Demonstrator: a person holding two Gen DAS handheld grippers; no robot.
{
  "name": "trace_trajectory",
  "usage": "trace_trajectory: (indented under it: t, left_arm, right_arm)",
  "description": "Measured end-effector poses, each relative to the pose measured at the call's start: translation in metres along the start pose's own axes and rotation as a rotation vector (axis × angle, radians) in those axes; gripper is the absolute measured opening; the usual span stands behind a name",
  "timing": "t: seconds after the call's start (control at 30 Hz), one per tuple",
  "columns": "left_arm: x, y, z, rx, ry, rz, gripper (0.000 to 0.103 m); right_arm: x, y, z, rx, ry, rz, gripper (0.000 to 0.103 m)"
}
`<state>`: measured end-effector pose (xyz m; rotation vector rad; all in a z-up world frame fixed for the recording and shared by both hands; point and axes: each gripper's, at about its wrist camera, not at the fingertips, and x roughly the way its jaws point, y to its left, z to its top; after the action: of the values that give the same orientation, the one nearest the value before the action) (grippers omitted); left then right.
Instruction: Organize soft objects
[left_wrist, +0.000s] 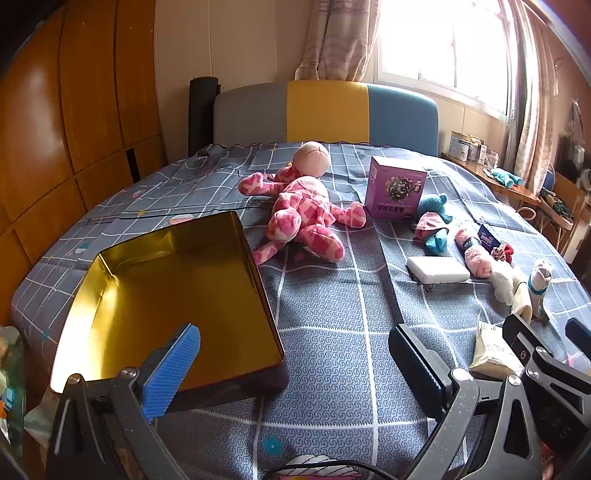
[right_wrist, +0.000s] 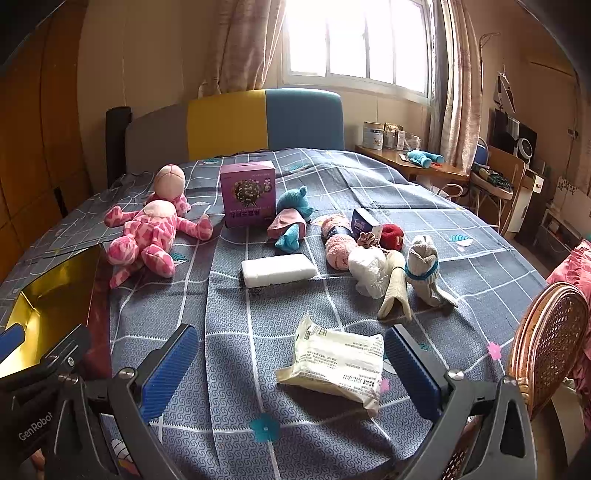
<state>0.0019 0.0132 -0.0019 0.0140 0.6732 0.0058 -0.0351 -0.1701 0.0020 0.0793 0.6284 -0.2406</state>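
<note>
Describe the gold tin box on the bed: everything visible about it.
The tin box is a shallow rectangular container with no lid on it, its inside a shiny reflective gold, apparently metal, its outer walls dark. It is empty. It sits flat on the grey checked bedspread at the bed's left side. The pink plush toy lies just beyond its far right corner; contact cannot be confirmed. The left gripper hangs open above its near edge, one blue finger overlapping the interior in the left wrist view.

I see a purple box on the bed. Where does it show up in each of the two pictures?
Left wrist view: the purple box stands right of centre, just right of the pink plush toy.
Right wrist view: the purple box stands left of centre, again right of the pink plush toy.
Shared landmark: the white foam block lies nearer the camera.
</note>
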Motion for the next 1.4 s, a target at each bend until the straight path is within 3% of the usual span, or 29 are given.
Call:
trace_trajectory:
  t: [1.4]
  left_arm:
    - [-0.0017,0.0029,-0.0002,-0.006,0.001,0.008,0.103]
  right_arm:
    - [0.0012,0.0031,0.0000,-0.006,0.002,0.006,0.103]
